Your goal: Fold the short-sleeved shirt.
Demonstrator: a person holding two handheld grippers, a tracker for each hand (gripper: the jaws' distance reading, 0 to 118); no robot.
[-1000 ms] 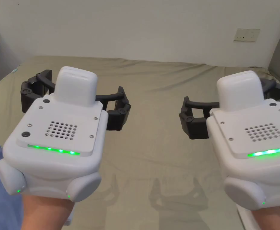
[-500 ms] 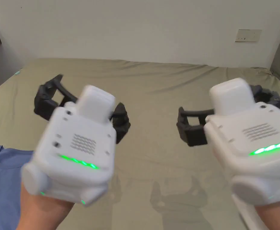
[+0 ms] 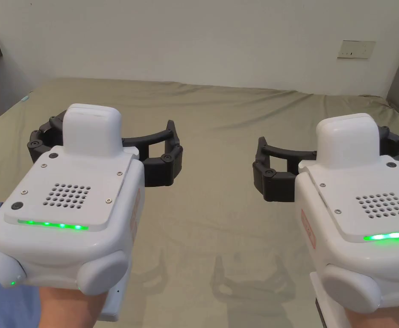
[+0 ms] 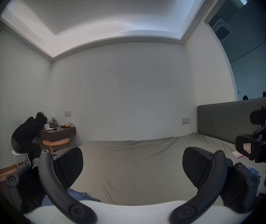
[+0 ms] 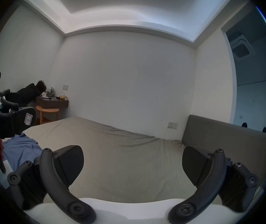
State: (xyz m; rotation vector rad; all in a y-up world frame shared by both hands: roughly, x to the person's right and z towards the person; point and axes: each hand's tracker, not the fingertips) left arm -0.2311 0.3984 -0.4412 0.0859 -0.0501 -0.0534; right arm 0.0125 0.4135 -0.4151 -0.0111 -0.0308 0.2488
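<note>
Since half a second ago, our left gripper (image 3: 104, 147) has swung back from its blurred tilt and now sits level and sharp, side by side with our right gripper (image 3: 333, 164); the right one has barely shifted. We hold both above a bed covered in an olive-green sheet (image 3: 220, 128), and neither touches anything.

Seen from the head view, each gripper is a white housing with a strip of green lights, and black curved jaws reach forward from it. Both pairs of jaws stand wide apart with only air between them. Our left gripper view confirms this: its own black pads (image 4: 67, 166) sit far from each other, with bare sheet between. Our right gripper view shows the same for its pads (image 5: 69, 164).

We see the blue short-sleeved shirt (image 3: 0, 294) lying on the sheet at the lower left of the head view, partly hidden behind our left hand (image 3: 66, 307). It rests well to the left of both grippers. In the right gripper view it spreads flat and a little rumpled near the bed's left edge.

Beyond the bed stands a plain white wall (image 3: 194, 38) with a socket plate (image 3: 356, 49). A grey headboard (image 5: 226, 135) runs along the right side. In the far left corner a person in dark clothes (image 4: 27, 133) leans over a dark desk (image 4: 58, 133), beside a round wooden stool (image 4: 56, 142).
</note>
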